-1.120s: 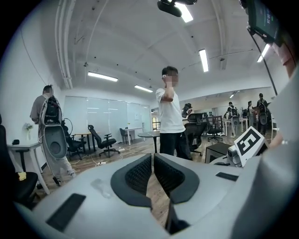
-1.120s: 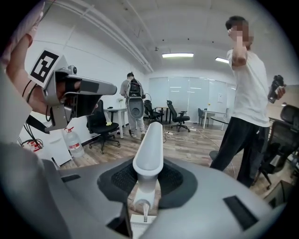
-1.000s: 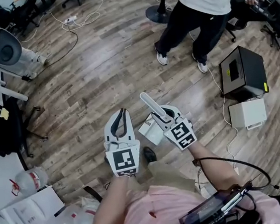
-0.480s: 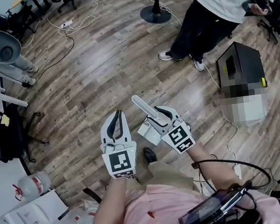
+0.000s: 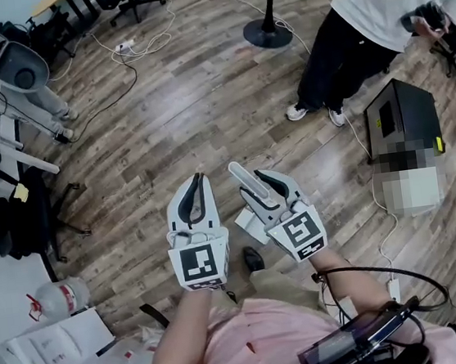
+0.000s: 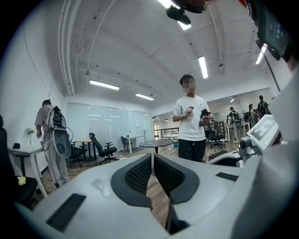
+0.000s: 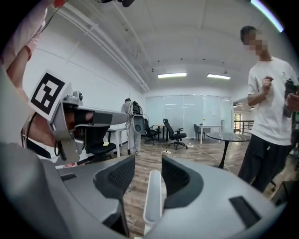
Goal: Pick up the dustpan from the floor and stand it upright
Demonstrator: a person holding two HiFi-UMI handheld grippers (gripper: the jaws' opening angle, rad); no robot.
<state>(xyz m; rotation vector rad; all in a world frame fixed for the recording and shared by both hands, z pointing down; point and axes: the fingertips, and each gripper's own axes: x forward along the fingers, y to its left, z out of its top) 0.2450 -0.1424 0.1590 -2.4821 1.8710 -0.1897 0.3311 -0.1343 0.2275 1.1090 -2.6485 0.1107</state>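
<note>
The white dustpan hangs off the floor, its long pale handle (image 5: 242, 177) sticking up out of my right gripper (image 5: 256, 185) and its pan (image 5: 247, 227) below beside the gripper's body. In the right gripper view the handle (image 7: 153, 196) runs between the two black pads and lies against the right one. My left gripper (image 5: 197, 181) is level with it just to the left. Its jaws stand almost together with nothing between them, as the left gripper view (image 6: 153, 158) shows.
A person in a white shirt and black trousers (image 5: 345, 43) stands at the upper right, near a black box (image 5: 402, 121) and a round table's base (image 5: 267, 34). Cables (image 5: 138, 41) trail across the wooden floor. A white machine (image 5: 17, 73) stands at left, and papers and a bottle (image 5: 57, 295) lie at lower left.
Both grippers have stayed side by side with the dustpan held in the right one. The standing person has stepped away to the right and the view has shifted a little.
</note>
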